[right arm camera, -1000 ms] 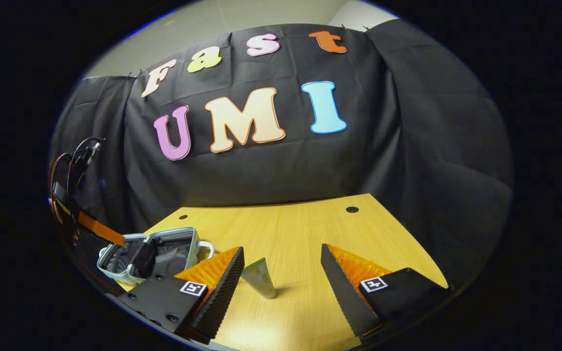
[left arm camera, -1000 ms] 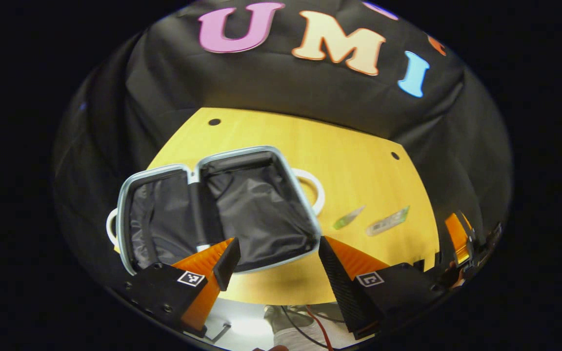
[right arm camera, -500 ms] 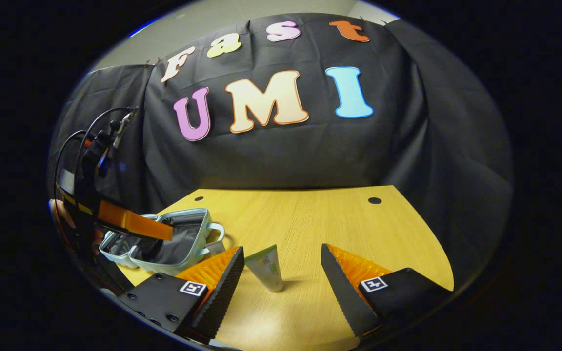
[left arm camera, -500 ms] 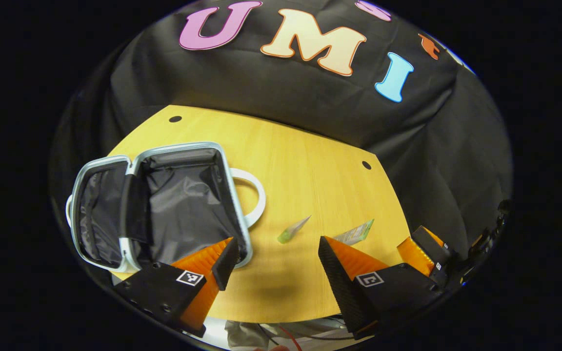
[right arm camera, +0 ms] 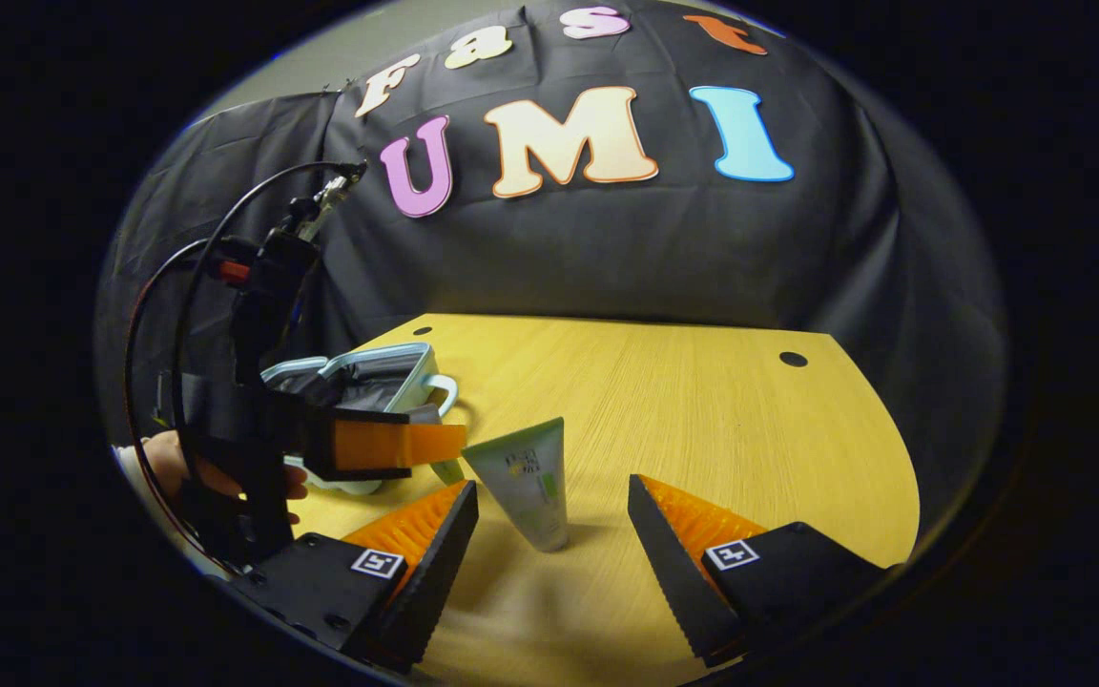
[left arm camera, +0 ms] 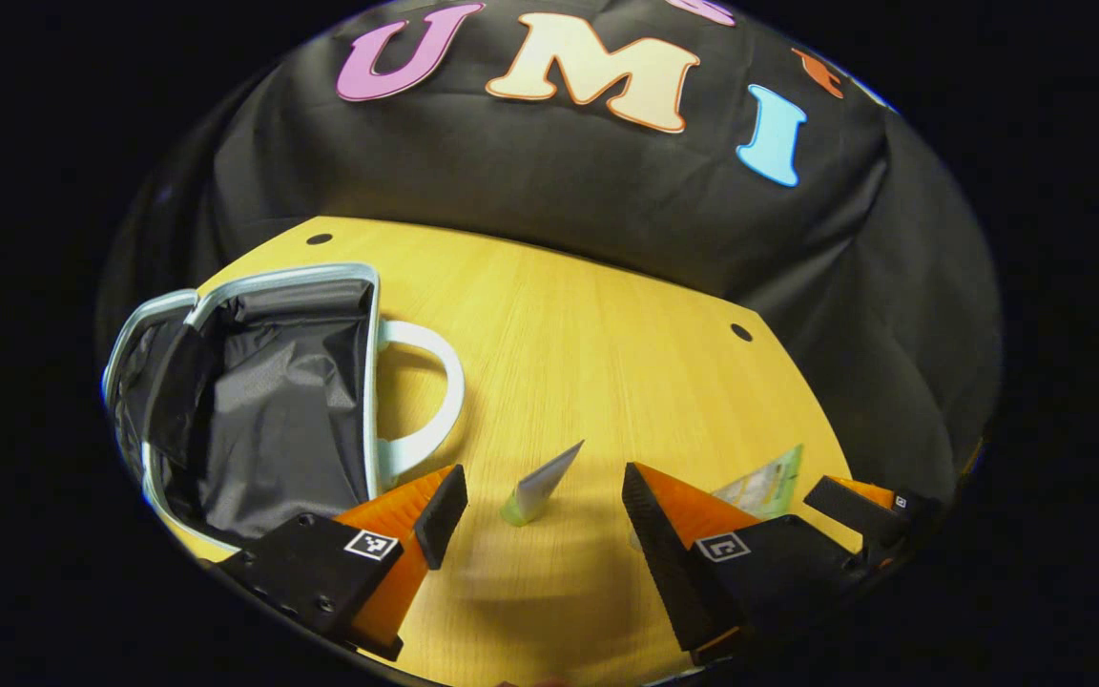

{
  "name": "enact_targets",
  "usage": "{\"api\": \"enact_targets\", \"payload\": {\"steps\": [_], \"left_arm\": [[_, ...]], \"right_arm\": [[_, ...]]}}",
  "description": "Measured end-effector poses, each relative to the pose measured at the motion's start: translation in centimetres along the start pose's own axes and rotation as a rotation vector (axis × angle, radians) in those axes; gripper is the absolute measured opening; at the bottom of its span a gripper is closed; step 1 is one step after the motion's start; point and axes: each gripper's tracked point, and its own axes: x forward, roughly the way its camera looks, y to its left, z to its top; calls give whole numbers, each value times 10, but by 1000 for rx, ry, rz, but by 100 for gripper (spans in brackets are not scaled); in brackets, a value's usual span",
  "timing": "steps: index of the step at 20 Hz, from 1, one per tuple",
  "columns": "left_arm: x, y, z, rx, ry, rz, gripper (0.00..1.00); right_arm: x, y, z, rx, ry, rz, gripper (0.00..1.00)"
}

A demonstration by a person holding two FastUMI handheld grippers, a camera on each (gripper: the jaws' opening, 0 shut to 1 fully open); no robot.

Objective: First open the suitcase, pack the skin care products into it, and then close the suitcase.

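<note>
The small suitcase [left arm camera: 254, 382] lies open at the left of the wooden table [left arm camera: 607, 334], showing black lining, a pale rim and a white handle [left arm camera: 435, 401]. A slim green-and-white tube [left arm camera: 549, 469] lies just ahead of my left gripper [left arm camera: 542, 491], which is open, the tube in line with the gap between its fingers. A wider pale green tube [right arm camera: 523, 477] lies just ahead of the gap of my open right gripper [right arm camera: 551, 489]. In the right gripper view the left gripper [right arm camera: 397, 446] hovers in front of the suitcase [right arm camera: 373, 377], held by a hand [right arm camera: 177, 463].
The wider tube [left arm camera: 764, 482] peeks out behind my left gripper's right finger, with the right gripper's finger [left arm camera: 860, 504] beside it. Small round holes [left arm camera: 741, 332] mark the tabletop near its far edge. Black cloth walls close in behind the table [right arm camera: 702, 401].
My left gripper swung right, from over the suitcase to the slim tube. My right gripper came closer to the wider tube. The left gripper has moved further into the right gripper view.
</note>
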Motion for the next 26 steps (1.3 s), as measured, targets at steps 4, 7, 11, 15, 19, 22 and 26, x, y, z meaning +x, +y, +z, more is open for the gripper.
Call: {"api": "enact_targets", "payload": {"steps": [4, 7, 11, 15, 19, 22, 26], "left_arm": [[15, 7, -4, 6, -53, 50, 95], [27, 5, -5, 12, -77, 59, 86], [38, 8, -14, 18, -76, 81, 40], [37, 2, -15, -18, -100, 59, 19], [24, 0, -10, -24, -107, 47, 16], [14, 2, -4, -15, -119, 40, 16], [4, 6, -1, -23, -122, 37, 16]], "right_arm": [[12, -8, -14, -35, 32, 36, 98], [21, -9, -22, -50, 50, 56, 94], [31, -6, -34, -59, 79, 87, 99], [44, -2, -43, -79, 93, 117, 98], [55, 5, -47, -73, 99, 146, 95], [65, 12, -47, -45, 88, 161, 99], [74, 17, -43, -43, 58, 163, 90]]}}
